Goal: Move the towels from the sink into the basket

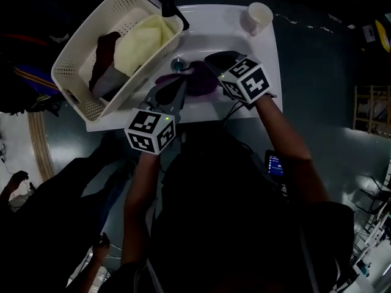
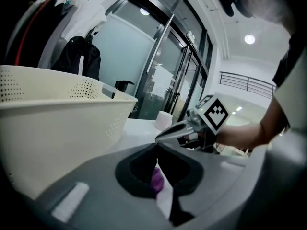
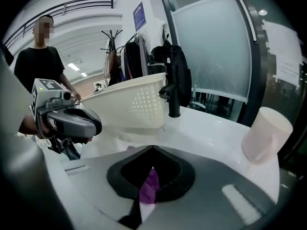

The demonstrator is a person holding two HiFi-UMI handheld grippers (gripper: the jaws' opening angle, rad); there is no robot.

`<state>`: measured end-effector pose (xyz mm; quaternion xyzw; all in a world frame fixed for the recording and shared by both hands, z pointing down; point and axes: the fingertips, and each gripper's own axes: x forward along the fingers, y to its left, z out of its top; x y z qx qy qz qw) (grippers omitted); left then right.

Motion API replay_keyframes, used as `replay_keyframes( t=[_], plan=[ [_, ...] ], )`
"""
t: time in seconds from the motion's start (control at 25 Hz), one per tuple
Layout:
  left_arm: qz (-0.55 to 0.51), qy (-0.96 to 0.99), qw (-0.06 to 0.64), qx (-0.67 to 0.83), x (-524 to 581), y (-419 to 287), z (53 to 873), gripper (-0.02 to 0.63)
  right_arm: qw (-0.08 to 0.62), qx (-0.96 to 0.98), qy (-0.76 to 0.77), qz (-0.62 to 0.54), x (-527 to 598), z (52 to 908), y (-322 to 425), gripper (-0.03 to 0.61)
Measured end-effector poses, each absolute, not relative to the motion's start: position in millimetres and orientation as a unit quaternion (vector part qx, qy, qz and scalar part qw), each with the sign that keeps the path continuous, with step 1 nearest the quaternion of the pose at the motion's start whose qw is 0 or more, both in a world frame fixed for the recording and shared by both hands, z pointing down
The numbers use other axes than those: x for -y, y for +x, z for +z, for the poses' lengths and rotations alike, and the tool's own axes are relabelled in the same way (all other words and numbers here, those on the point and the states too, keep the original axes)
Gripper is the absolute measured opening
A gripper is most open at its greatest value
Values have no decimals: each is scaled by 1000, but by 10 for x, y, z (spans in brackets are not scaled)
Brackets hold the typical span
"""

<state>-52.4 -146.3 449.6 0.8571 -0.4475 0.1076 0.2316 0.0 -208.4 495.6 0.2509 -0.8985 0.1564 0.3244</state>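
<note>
Purple towel (image 1: 203, 84) lies in sink (image 1: 215, 30), basket (image 1: 71, 54) alongside, faucet (image 1: 168, 2) behind.

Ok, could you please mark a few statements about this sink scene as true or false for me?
The purple towel lies in the sink. True.
The basket is empty. False: it holds a yellow towel and a maroon towel.
The right gripper has its fingers shut on the purple towel. True.
The cup lies tipped in the basin. False: it stands upright on the sink's corner.
The left gripper hangs over the basket. False: it is over the basin, also shut on the purple towel.
</note>
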Motion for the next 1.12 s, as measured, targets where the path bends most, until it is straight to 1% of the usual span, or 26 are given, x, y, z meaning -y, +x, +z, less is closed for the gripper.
replay_keyframes(
  t=[0.32, 0.6, 0.84, 1.04, 1.12],
  plan=[
    [129, 847, 245, 455, 1494, -574, 4824, 5, 349, 899, 192, 184, 1936, 5422, -103, -2],
    [143, 833, 258, 469, 1568, -695, 5011, 5, 388, 894, 129, 183, 1800, 5784, -194, 2],
    [152, 824, 269, 475, 1652, -754, 5143, 5, 428, 884, 60, 177, 1660, 6064, -277, 129],
    [161, 820, 276, 474, 1685, -760, 5192, 5, 442, 877, 23, 189, 1570, 6201, -365, 252],
    [161, 820, 279, 473, 1686, -756, 5200, 5, 451, 872, 13, 189, 1528, 6255, -387, 287]
  ],
)
